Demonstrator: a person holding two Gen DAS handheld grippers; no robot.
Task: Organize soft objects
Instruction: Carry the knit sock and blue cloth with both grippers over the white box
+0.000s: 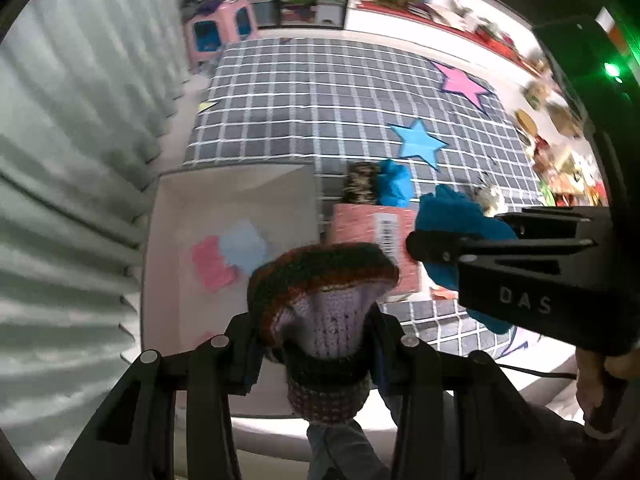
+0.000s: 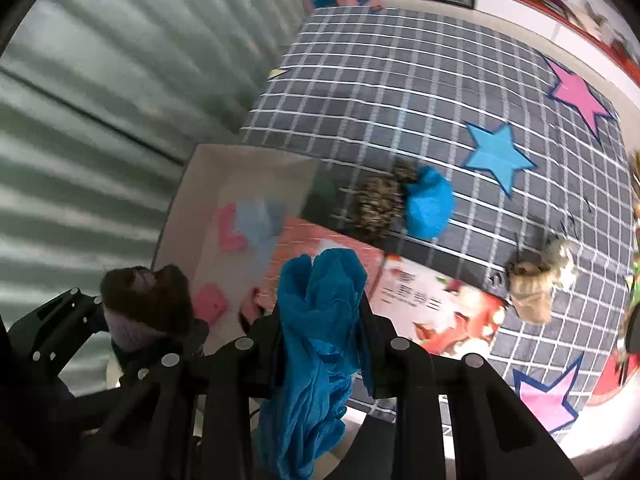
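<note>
the left gripper (image 1: pixel 320 344) clamps a striped knitted wool hat (image 1: pixel 320 280), hanging just right of the open white box (image 1: pixel 180 208) below. the right gripper (image 2: pixel 320 344) pinches a thin, crumpled blue cloth (image 2: pixel 316 320) over the red printed carton (image 2: pixel 440 304), farther from that box.

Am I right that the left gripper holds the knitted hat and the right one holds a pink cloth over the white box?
Not quite: the cloth in the right gripper is blue, not pink, as the right wrist view shows. The left gripper does hold the knitted hat, near the white box.
</note>
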